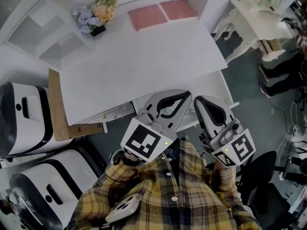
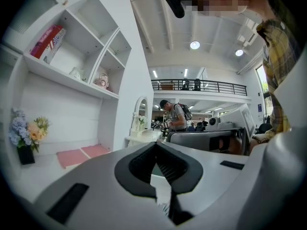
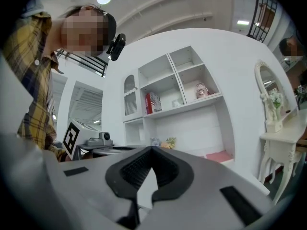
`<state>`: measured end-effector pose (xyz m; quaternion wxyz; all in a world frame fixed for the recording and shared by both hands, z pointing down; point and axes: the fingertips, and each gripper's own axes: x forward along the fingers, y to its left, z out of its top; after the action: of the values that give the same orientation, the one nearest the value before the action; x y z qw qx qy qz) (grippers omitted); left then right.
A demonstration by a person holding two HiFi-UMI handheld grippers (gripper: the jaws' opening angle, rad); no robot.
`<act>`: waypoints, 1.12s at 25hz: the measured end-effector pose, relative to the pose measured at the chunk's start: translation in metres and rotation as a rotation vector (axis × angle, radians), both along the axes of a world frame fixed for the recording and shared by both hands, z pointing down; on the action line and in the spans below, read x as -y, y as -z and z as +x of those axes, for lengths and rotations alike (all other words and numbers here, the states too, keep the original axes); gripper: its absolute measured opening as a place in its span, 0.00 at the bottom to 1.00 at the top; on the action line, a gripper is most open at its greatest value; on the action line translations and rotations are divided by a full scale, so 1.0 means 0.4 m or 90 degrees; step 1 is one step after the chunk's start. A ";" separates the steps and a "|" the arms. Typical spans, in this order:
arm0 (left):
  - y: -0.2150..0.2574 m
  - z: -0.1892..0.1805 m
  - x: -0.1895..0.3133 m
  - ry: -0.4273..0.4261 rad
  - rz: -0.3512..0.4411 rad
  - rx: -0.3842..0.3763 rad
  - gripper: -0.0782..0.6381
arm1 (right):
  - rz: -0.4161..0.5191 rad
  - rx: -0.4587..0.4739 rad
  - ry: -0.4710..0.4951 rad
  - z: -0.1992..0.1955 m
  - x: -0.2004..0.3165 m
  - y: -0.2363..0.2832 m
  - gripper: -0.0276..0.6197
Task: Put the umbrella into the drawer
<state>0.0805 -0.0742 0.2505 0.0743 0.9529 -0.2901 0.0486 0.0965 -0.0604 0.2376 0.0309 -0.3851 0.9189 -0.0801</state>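
No umbrella shows in any view. In the head view both grippers hover side by side at the front edge of the white desk point(image 1: 144, 56). My left gripper point(image 1: 187, 95) has its jaw tips touching and nothing between them; the left gripper view shows the same point(image 2: 154, 144). My right gripper point(image 1: 197, 100) is shut and empty too, its tips meeting in the right gripper view point(image 3: 151, 149). A white drawer point(image 1: 116, 112) seems to stick out slightly under the desk's front edge, left of the grippers; its inside is hidden.
A flower pot point(image 1: 97, 12) and two pink mats point(image 1: 162, 12) lie at the back of the desk. White shelves point(image 2: 72, 51) rise behind. A wooden board point(image 1: 56, 104) and white machines point(image 1: 26, 119) stand left, a white dressing table point(image 1: 254, 23) right.
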 end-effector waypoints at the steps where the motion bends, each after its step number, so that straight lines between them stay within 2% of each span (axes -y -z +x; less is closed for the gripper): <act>1: 0.000 0.000 0.001 0.001 0.000 -0.001 0.13 | 0.000 0.001 -0.001 0.000 0.000 0.001 0.07; 18: -0.018 0.011 0.006 -0.004 -0.012 0.006 0.13 | -0.011 -0.006 0.009 -0.003 0.005 -0.011 0.07; 28: -0.028 0.020 -0.017 -0.041 0.001 0.017 0.13 | -0.008 -0.009 0.010 0.005 0.002 -0.011 0.07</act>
<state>0.0886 -0.0672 0.2618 0.0683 0.9610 -0.2605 0.0632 0.0986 -0.0611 0.2420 0.0210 -0.3786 0.9215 -0.0836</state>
